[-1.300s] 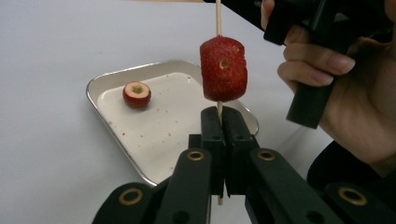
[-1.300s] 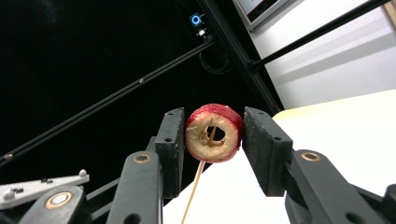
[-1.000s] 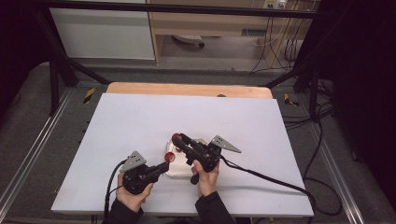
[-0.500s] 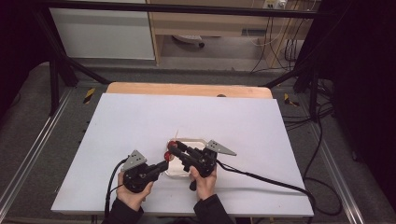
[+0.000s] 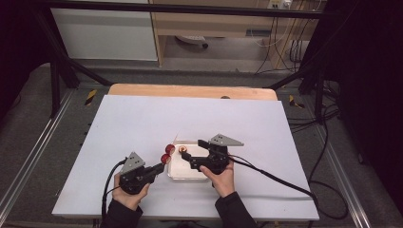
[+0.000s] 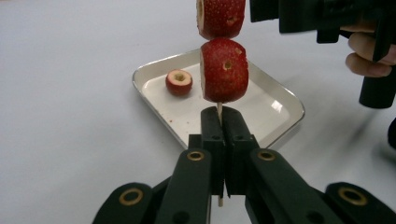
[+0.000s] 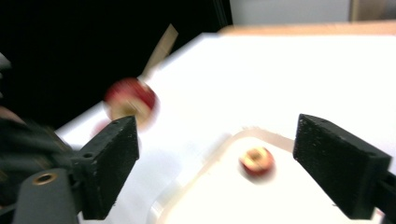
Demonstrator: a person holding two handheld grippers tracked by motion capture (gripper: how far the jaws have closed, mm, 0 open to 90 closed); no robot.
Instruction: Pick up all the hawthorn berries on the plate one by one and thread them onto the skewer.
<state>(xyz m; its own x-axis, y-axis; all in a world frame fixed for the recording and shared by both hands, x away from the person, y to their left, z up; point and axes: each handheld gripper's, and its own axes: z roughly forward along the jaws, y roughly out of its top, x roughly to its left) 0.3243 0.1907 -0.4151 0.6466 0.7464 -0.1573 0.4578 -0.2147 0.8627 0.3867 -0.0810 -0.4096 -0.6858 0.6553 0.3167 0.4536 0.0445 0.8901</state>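
The left gripper [image 6: 219, 140] has its two black jaws pressed together on a thin wooden skewer [image 6: 219, 109], which rises straight up from between the jaw tips. Just above the tips, a red fruit piece [image 6: 223, 70] with a small hole in its skin is threaded on the skewer, and a second fruit piece [image 6: 220, 16] sits directly above the first, touching it. Beyond the held skewer lies a shallow metal tray [image 6: 285, 100] on the white table [image 6: 70, 93], and inside the tray, on the side away from this gripper, rests a loose cored fruit piece [image 6: 179, 81]. In the high view the left gripper [image 5: 159, 168] is at the near left edge of the tray [image 5: 178, 175], with the two skewered pieces [image 5: 167, 153] just ahead of its tips. The right gripper [image 5: 190, 154] hangs over the tray with its jaws spread wide and nothing between them; in its own view the loose piece [image 7: 257, 161] lies in the tray below the gap, nearer the right jaw, though that view is blurred. A hand [image 5: 221, 178] grips the right gripper from behind.
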